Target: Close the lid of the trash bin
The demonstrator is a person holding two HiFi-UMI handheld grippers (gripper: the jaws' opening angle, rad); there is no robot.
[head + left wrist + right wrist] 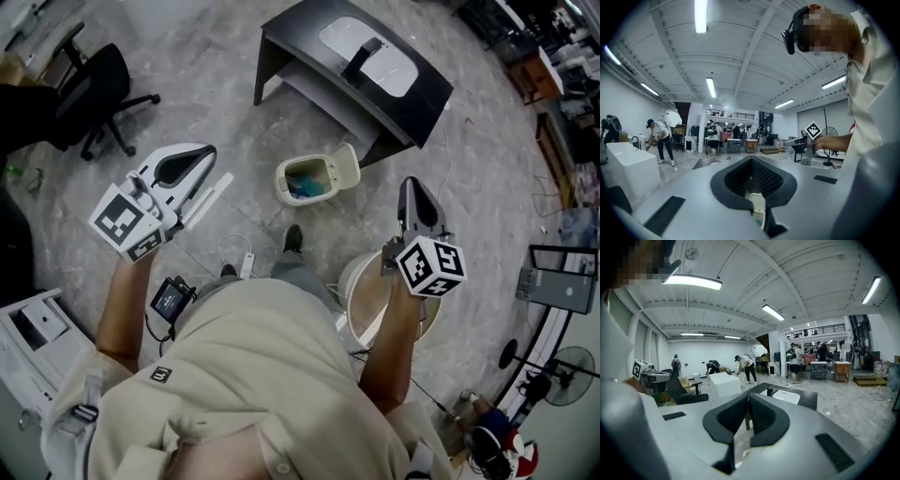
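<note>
**Head view, task not yet begun.** The small trash bin (284, 187) stands on the floor (225, 94) at centre frame, just ahead of the person's shoes. Its lid (344, 167) is swung back to the right of the opening, so the bin is fully open.

The left tongs (206, 157) and right tongs (410, 185) are both pressed together and pinch nothing. They are held in the air to either side of the bin, apart from bin and lid. As judged from this, the whole task remains: bring one pair of tongs to the lid's free edge, tip the lid over its hinge and seat it on the rim.

**Containers.**
- The bin holds blue material (305, 184), which may be a liner or waste; which of the two cannot be told.
- A round white tub (349, 281) stands at lower right under the right forearm. Its inside looks beige, and any contents are hidden.
- A dark counter (427, 98) at upper centre carries a white inset basin (394, 70) that appears empty.
</note>
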